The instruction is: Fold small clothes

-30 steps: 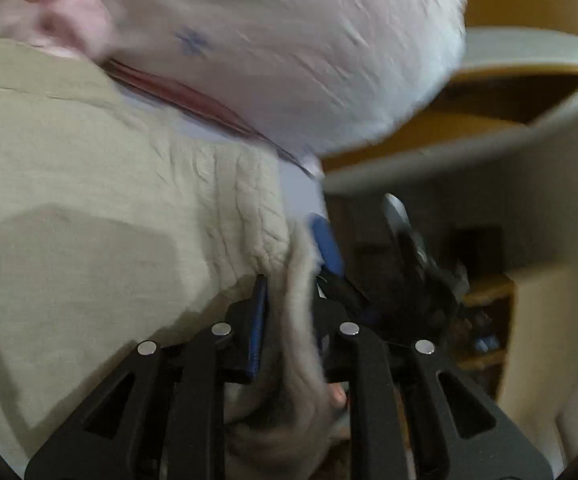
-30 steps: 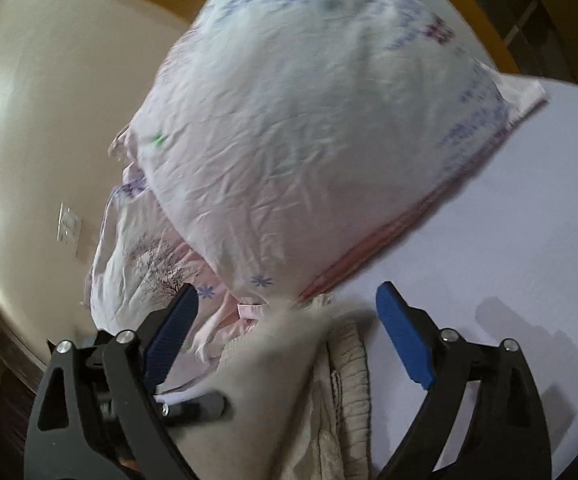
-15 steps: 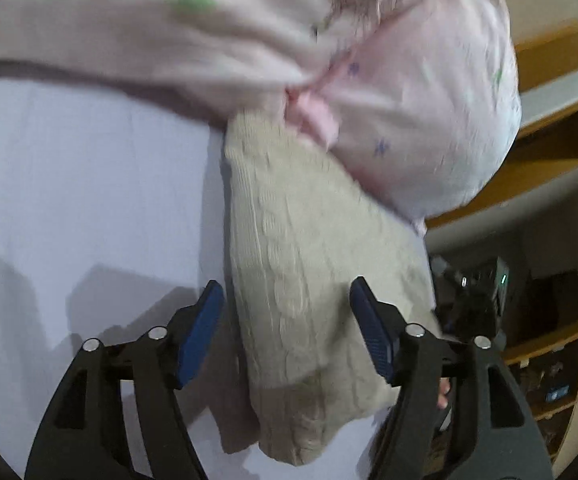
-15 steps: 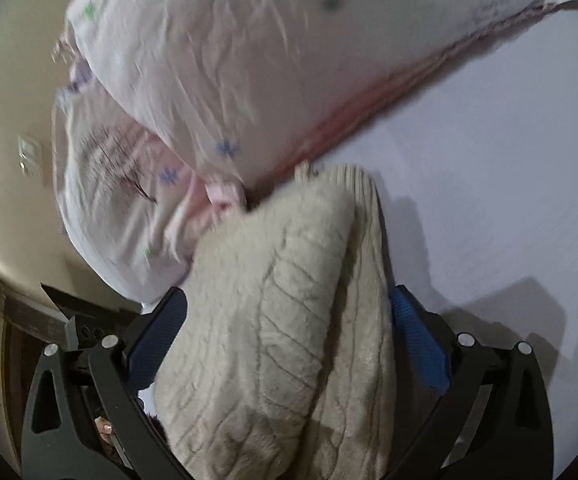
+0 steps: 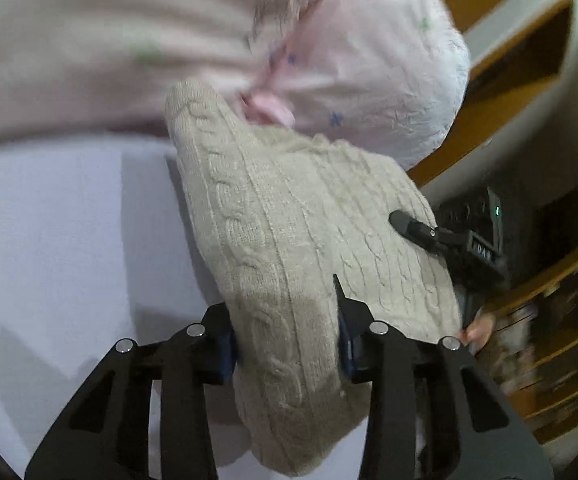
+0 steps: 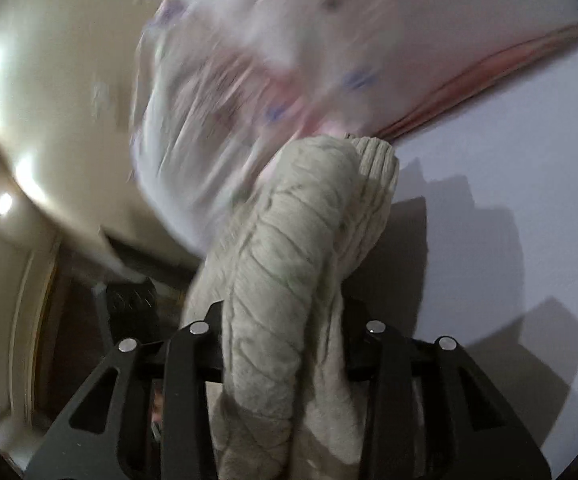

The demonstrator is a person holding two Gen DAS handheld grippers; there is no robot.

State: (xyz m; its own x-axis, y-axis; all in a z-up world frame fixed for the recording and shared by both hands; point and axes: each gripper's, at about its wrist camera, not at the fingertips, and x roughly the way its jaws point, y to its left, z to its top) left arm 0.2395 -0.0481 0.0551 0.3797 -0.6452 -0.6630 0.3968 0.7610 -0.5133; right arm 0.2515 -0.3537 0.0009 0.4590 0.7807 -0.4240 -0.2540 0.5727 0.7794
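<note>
Between the left gripper (image 5: 287, 344) fingers, closest to the lens, sits the near end of the beige cable-knit sweater (image 5: 289, 232), folded into a thick bundle; the jaws are closed onto it, part-way in, knit bulging past both pads. The right gripper (image 6: 285, 344) is likewise closed on a bunched roll of the same sweater (image 6: 289, 240) (pads hidden by the fabric). The knit looks soft, light, floppy and not slippery, likely to sag wherever unsupported, so holding at the folded ends through all layers seems best. The bundle lies at the edge of the bed sheet (image 5: 69, 220), its right part overhanging. Its long axis runs away from the left wrist lens, the far end pointing at, and touching, the pink patterned pillow (image 5: 369, 60) beyond. Wooden shelving (image 5: 561, 320) lies past that, blurred.
</note>
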